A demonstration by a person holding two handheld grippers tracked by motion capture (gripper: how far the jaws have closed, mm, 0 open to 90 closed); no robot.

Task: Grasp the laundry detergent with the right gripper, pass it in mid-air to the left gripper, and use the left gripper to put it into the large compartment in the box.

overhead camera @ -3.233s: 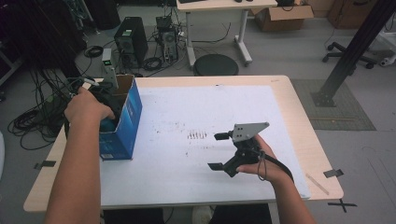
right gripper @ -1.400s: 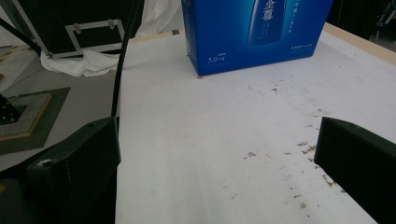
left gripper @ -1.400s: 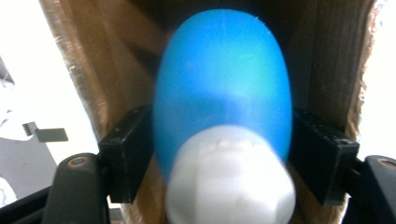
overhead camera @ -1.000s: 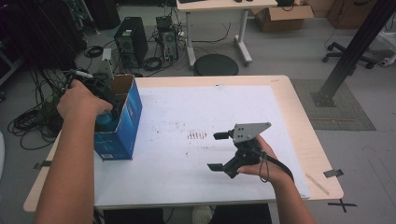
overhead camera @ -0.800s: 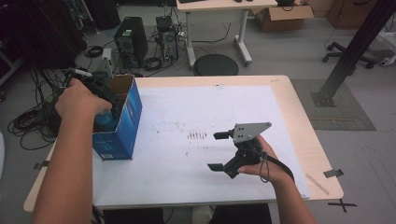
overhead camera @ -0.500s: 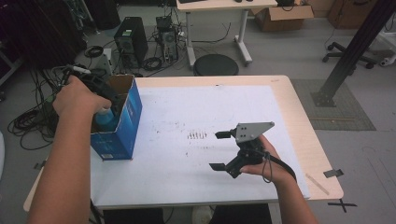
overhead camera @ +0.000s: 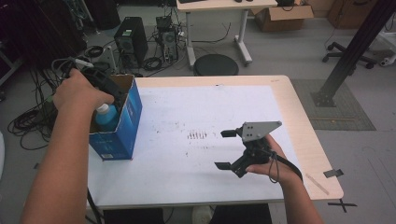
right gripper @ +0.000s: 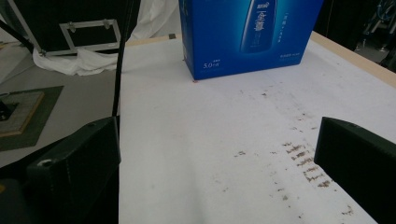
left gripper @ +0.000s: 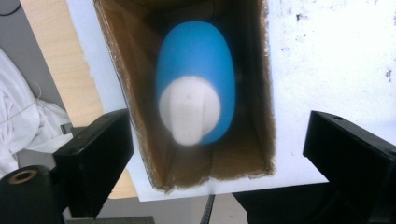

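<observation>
Your left gripper (overhead camera: 109,88) has lifted clear of the blue bottle (left gripper: 196,81) since a second ago, its jaws just opening; they now stand wide, touching nothing; the bottle sits upright (seemingly, it's blurred) in the blue box (overhead camera: 122,128); your right gripper (overhead camera: 226,149) hangs open over the stained sheet (right gripper: 243,140), whose view shows the box's printed face.

So the bottle (left gripper: 196,88) stands upright inside the open box (overhead camera: 122,128) at the counter's (overhead camera: 280,107) left edge; left claw (overhead camera: 112,91) above it, right claw (overhead camera: 224,149) well right.
</observation>
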